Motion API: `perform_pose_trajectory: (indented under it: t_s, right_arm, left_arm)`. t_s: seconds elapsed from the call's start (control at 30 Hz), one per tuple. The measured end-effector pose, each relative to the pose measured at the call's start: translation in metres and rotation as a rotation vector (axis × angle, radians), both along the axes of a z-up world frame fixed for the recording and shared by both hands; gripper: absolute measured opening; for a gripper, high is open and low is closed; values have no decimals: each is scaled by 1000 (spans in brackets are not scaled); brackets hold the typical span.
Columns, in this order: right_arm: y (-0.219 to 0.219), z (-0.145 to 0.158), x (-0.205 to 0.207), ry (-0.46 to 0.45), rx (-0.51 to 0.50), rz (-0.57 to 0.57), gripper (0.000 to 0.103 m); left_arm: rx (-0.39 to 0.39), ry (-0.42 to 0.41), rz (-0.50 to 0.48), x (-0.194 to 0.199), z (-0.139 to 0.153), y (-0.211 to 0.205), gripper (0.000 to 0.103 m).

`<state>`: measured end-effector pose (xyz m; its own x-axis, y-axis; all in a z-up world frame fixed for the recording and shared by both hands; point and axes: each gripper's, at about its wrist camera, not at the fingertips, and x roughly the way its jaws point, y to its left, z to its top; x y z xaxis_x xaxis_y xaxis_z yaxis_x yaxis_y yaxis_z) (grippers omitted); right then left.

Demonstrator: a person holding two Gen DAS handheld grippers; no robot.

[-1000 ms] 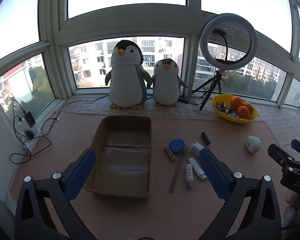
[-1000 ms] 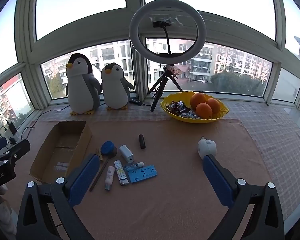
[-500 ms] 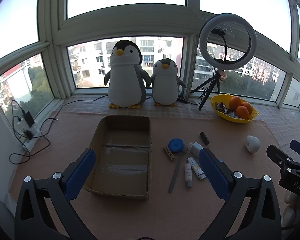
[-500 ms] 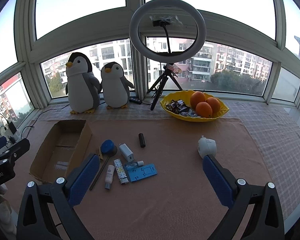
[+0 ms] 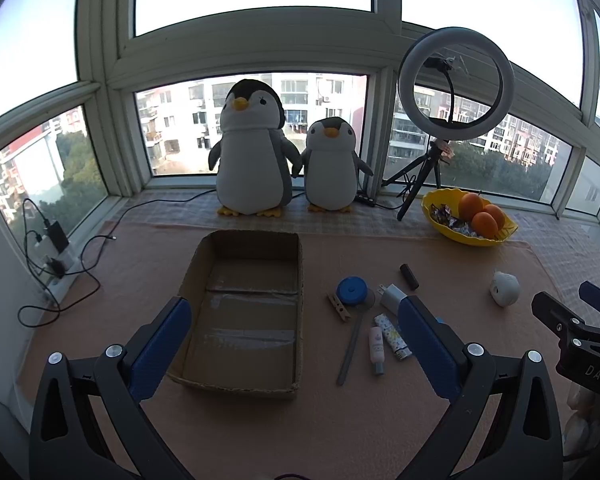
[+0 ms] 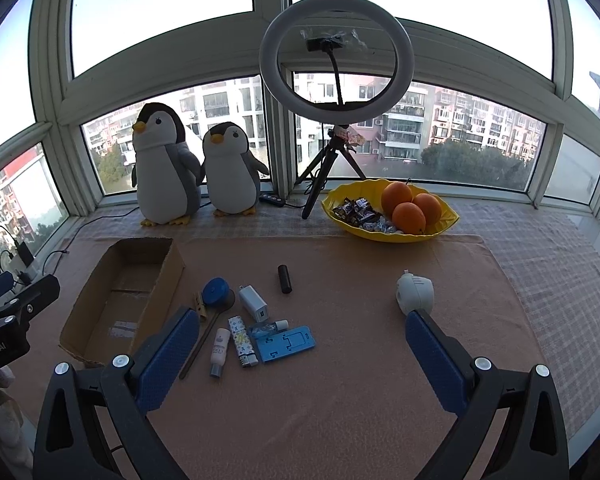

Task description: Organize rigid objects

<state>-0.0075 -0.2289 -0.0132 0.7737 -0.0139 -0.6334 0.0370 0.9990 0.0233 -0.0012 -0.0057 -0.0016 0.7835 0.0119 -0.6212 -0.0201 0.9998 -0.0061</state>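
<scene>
Cardboard box (image 5: 242, 304) between left tongs (image 5: 292, 344)

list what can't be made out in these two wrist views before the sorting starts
- Left wrist view: the blue flat phone stand is hidden behind the left gripper's right finger; it shows only in the right wrist view.
- Right wrist view: the brown cardboard box's near corner is covered by the right gripper's left finger.
- Small pink tube: label print too small to read.

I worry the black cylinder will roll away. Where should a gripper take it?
Grip the black cylinder across its middle, from straight above, one pad on each long side. It lies flat on the mat, alone, long axis pointing roughly toward the window, so squeezing its long sides should trap it; end-on contact might push it along.
</scene>
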Motion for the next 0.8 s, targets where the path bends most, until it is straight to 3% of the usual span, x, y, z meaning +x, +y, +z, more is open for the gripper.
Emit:
perform_pose_trajectory:
  t_s: [0.8]
  right_arm:
    - [2, -3, 0, 7, 1, 3, 102]
  left_arm:
    - [-2, 1, -2, 0, 0, 0, 103]
